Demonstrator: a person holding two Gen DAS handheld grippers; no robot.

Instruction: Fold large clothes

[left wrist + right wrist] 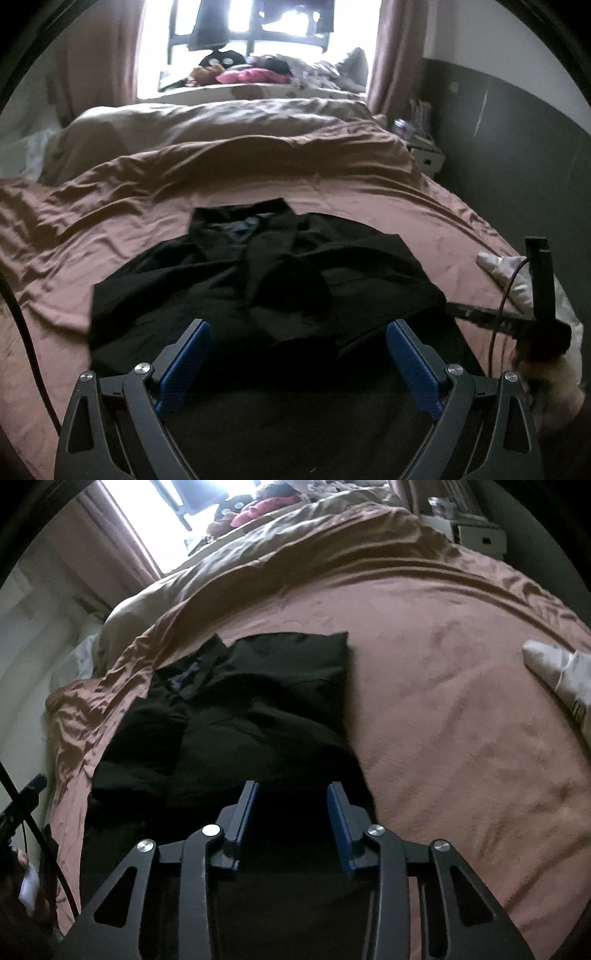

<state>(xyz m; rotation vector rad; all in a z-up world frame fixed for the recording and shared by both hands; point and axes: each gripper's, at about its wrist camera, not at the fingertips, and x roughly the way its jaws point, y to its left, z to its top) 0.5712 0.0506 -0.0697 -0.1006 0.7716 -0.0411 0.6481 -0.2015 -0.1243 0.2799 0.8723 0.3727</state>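
Here, one black garment (pixel 258 280) lies on the brown bedspread (pixel 110 221), partly folded, its collar end toward the window (pixel 258 37) and pillows, its hem end toward the two grippers; its long axis runs from the foot of the bed to the head. The left gripper (pixel 298 325) hangs over the near hem with its two blue pads (pixel 186 365) spread wide, holding nothing. The right gripper (pixel 291 786) hovers over the hem's right side, its jaws also apart and empty. One pale folded cloth (pixel 561 672) lies well apart on the right. Two curtains (pixel 395 55) frame the window. No readable writing or label shows anywhere.
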